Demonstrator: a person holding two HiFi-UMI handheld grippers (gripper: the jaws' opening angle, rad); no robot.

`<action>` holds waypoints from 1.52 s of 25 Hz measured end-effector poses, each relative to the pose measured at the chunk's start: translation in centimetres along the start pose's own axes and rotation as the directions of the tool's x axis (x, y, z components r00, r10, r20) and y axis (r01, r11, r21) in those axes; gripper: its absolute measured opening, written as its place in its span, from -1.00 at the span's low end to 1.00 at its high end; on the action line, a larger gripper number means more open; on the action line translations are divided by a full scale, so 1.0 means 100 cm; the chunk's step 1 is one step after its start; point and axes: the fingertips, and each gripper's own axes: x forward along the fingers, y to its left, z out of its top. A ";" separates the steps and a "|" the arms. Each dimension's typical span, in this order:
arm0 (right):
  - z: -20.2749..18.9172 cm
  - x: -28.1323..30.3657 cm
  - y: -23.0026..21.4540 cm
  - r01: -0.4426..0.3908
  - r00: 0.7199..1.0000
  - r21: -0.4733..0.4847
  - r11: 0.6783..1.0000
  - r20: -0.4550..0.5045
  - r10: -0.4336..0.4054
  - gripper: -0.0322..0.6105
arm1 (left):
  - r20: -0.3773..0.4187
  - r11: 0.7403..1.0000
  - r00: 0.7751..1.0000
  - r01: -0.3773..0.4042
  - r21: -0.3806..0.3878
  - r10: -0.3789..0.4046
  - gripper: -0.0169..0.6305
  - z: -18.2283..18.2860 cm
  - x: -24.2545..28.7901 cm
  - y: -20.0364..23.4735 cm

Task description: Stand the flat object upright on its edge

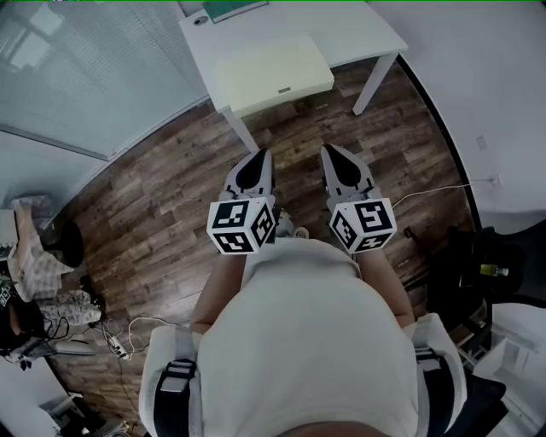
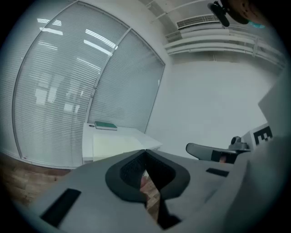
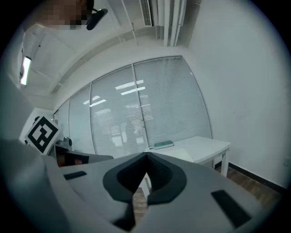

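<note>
A white table (image 1: pixel 367 34) stands at the far side of the wooden floor. On it lie a flat green book (image 1: pixel 235 8) by the back edge and a wide pale yellow mat (image 1: pixel 273 75) towards the front. The book also shows in the left gripper view (image 2: pixel 105 126) and in the right gripper view (image 3: pixel 163 144). I hold both grippers close to my body, well short of the table and above the floor. The left gripper (image 1: pixel 264 155) is shut with nothing in it, its tips meeting (image 2: pixel 145 151). The right gripper (image 1: pixel 328 150) is shut and empty too (image 3: pixel 146 155).
A small round object (image 1: pixel 200 19) sits on the table beside the book. A black stool (image 1: pixel 66 243) and a power strip with cables (image 1: pixel 115 343) lie on the floor at the left. Dark furniture (image 1: pixel 482 265) stands at the right. Blinds (image 1: pixel 85 68) cover the glass wall.
</note>
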 end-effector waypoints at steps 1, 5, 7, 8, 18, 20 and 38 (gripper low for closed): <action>-0.001 -0.003 0.000 -0.001 1.000 -0.001 1.000 -0.004 0.001 -0.84 | -0.004 1.000 1.000 -0.007 -0.002 0.007 -0.89 -0.003 -0.003 -0.001; -0.003 -0.017 -0.002 0.008 1.000 0.003 1.000 -0.009 -0.008 -0.84 | -0.024 1.000 1.000 -0.006 -0.011 0.006 -0.89 -0.013 -0.012 -0.010; -0.002 -0.021 -0.001 0.004 1.000 -0.004 1.000 -0.002 -0.004 -0.84 | -0.026 1.000 1.000 0.007 -0.006 -0.007 -0.89 -0.012 -0.013 -0.014; -0.001 -0.021 -0.001 0.000 1.000 -0.017 1.000 0.000 0.000 -0.84 | -0.023 1.000 1.000 0.012 -0.002 -0.012 -0.89 -0.011 -0.014 -0.015; 0.018 -0.024 -0.007 0.029 0.999 -0.031 0.999 0.047 -0.028 -0.84 | -0.015 1.000 1.000 -0.003 -0.016 0.002 -0.89 -0.002 -0.006 -0.013; 0.018 -0.019 -0.007 0.031 0.999 -0.024 0.999 0.042 -0.030 -0.84 | -0.013 1.000 1.000 -0.010 -0.024 0.010 -0.89 0.000 -0.006 -0.008; 0.006 0.031 -0.007 -0.034 0.999 0.025 0.999 -0.011 0.034 -0.84 | -0.038 0.995 0.998 -0.062 -0.076 0.060 -0.89 -0.006 0.011 0.027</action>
